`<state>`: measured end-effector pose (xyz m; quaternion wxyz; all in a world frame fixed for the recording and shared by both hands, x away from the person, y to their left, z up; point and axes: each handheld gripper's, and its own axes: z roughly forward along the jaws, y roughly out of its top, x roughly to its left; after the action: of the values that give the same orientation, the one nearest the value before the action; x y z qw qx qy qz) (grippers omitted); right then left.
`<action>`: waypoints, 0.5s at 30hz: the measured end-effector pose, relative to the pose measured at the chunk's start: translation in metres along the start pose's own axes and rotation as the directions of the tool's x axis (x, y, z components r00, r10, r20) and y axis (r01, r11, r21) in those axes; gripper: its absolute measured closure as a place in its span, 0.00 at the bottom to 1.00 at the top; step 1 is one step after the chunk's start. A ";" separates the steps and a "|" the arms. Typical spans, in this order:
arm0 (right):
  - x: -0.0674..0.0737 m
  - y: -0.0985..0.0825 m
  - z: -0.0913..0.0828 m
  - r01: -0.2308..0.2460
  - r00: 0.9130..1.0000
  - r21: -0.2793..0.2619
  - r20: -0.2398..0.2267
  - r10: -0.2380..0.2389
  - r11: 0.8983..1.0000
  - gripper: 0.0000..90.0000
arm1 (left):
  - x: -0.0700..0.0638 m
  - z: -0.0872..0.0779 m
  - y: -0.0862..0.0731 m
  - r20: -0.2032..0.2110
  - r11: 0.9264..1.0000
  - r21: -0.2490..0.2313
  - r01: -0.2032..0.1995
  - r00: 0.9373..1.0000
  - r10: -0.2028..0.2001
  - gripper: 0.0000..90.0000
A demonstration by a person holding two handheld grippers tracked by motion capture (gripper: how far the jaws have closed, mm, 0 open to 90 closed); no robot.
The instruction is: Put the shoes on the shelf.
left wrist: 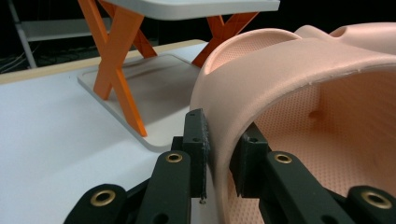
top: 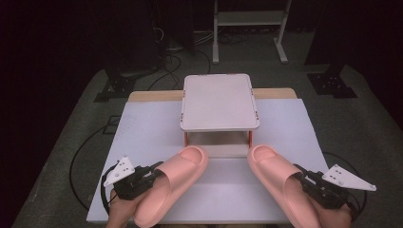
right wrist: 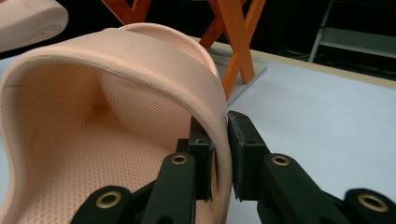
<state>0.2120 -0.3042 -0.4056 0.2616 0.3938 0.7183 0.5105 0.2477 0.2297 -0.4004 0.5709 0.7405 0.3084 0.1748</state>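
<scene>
Two pink slippers held before a small white rack

On the white table, the left gripper clasped the left slipper at its strap, and the right gripper clasped the right slipper likewise. Both toes pointed toward the white-topped rack on orange legs just beyond them.

A white-topped table carries a small white stand on orange crossed legs, and two pink slippers seemingly resting near its front edge.
</scene>
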 end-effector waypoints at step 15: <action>0.004 0.023 -0.005 0.034 0.999 -0.022 -0.025 -0.034 0.999 0.89 | -0.001 -0.001 0.018 0.029 1.000 -0.008 -0.027 0.999 0.028 0.87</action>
<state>0.2133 -0.2994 -0.3821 0.2655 0.3722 0.7225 0.5186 0.2508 0.2268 -0.3827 0.5758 0.7448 0.2891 0.1733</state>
